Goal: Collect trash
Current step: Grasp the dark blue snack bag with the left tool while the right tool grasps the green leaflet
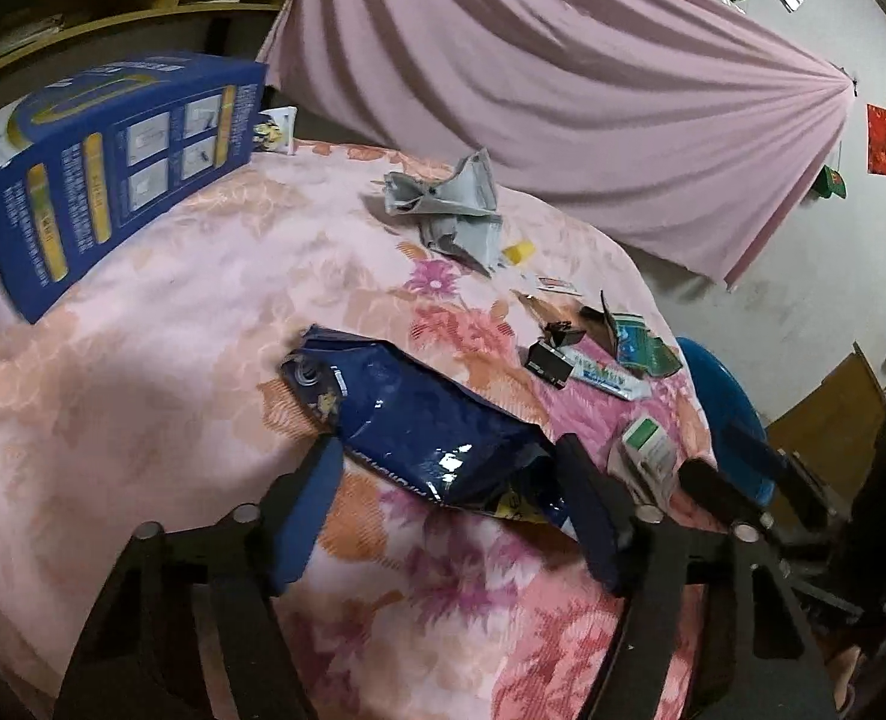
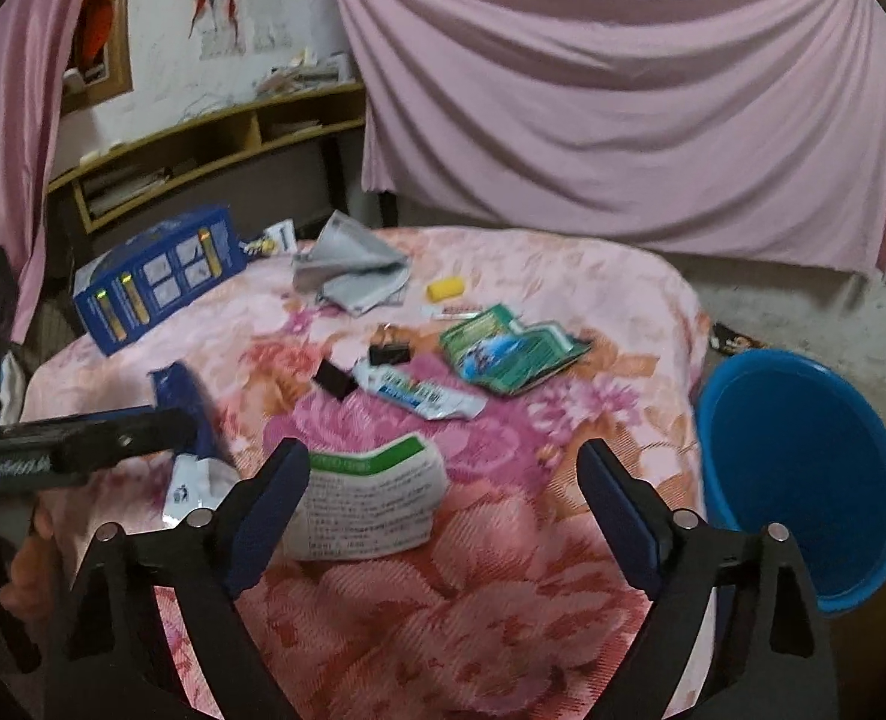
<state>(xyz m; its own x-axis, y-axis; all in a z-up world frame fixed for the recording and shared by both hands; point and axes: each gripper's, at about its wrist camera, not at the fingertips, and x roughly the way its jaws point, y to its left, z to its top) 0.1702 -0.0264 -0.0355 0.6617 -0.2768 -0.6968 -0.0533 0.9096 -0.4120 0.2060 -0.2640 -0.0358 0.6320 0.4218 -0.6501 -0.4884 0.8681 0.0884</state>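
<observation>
Blue foil is lying between the wide-spread fingers of the left gripper (image 1: 448,516): the pouch (image 1: 425,426) is resting on the floral surface (image 1: 173,360), its torn end at about 5 o'clock from its middle, not yet pinched. Closing well would mean sliding the fingers down either side of the crumpled neck near that end, low against the cloth, so the slippery film bunches rather than slides out.

At 2 o'clock from the pouch, clips (image 1: 547,354) and wrappers are waiting.

The right gripper (image 2: 443,504) is also standing wide, holding nothing, hovering over the leaflet (image 2: 371,504); flat paper likely needs one finger pressed under an edge. The bin (image 2: 802,480) is sitting at 3 o'clock, just beside the surface.
</observation>
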